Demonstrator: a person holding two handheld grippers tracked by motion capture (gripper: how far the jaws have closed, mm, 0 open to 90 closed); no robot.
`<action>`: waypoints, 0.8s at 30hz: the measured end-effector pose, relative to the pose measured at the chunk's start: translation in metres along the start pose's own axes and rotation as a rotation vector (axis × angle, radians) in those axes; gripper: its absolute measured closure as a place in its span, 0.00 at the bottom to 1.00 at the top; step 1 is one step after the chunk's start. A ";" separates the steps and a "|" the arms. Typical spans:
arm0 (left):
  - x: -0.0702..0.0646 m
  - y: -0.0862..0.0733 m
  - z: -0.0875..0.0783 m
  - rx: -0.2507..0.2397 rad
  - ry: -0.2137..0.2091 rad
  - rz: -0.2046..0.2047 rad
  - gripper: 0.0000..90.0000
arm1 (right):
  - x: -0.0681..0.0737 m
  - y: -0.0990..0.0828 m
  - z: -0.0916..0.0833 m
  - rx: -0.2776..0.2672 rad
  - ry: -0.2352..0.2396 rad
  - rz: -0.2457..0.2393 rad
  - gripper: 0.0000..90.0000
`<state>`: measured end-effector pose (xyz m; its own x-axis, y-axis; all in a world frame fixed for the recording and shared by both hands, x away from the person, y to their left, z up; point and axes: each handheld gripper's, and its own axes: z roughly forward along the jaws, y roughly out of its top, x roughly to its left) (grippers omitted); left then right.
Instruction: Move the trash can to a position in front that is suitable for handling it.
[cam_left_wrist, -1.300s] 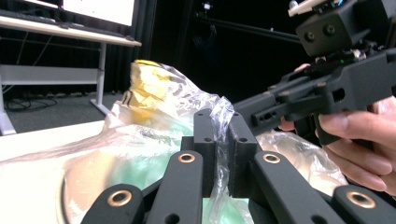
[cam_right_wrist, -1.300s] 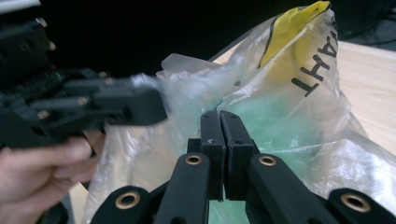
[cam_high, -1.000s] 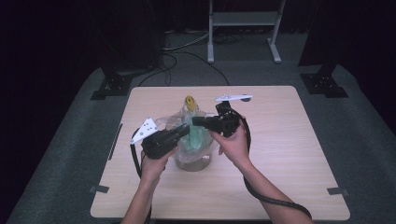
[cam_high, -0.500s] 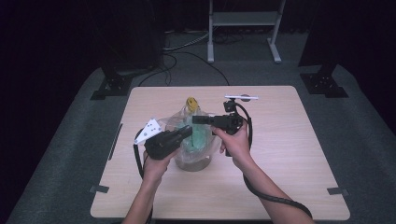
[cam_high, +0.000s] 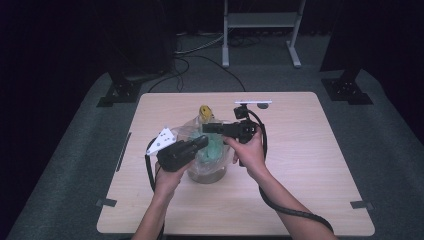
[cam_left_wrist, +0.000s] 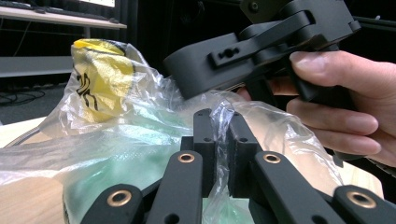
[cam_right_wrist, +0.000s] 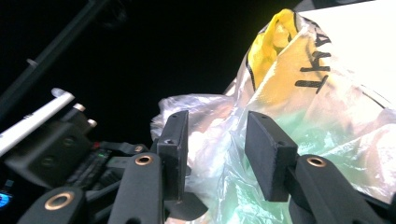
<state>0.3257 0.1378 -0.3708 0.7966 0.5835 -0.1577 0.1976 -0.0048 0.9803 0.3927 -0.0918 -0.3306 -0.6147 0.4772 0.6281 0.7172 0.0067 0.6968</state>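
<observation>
A clear plastic bag (cam_high: 192, 129) with green contents and a yellow printed top (cam_high: 204, 111) stands at the middle of the wooden table (cam_high: 310, 165). My left gripper (cam_high: 204, 141) reaches in from the left; in its own view the jaws (cam_left_wrist: 221, 126) are pinched shut on a fold of the bag's film (cam_left_wrist: 116, 140). My right gripper (cam_high: 205, 127) comes from the right, just above the left one. Its jaws (cam_right_wrist: 215, 135) stand open with crumpled film (cam_right_wrist: 303, 93) between them. A hand (cam_left_wrist: 336, 107) grips the right gripper close behind the bag.
Black stand bases (cam_high: 120, 92) (cam_high: 347, 87) and a metal frame (cam_high: 260, 20) stand on the grey floor beyond the table's far edge. The right gripper's cable (cam_high: 290, 210) trails toward the table's near edge. Bare wood lies to the left and right of the bag.
The right gripper has rolled a little, so its top plate now shows edge-on, and it has edged left over the bag. The left gripper has hardly moved.
</observation>
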 end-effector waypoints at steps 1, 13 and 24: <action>-0.001 0.000 0.000 0.005 0.001 0.007 0.94 | 0.001 0.000 0.001 0.007 -0.010 -0.009 0.68; 0.003 0.006 -0.004 -0.004 -0.040 -0.036 0.70 | 0.003 0.002 0.003 0.041 -0.100 -0.103 1.00; 0.018 0.013 -0.019 -0.032 0.035 -0.107 0.32 | -0.002 0.000 -0.006 0.041 -0.088 -0.115 1.00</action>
<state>0.3316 0.1638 -0.3585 0.7513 0.6075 -0.2580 0.2619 0.0845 0.9614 0.3924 -0.0978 -0.3300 -0.6640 0.5464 0.5105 0.6572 0.1006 0.7470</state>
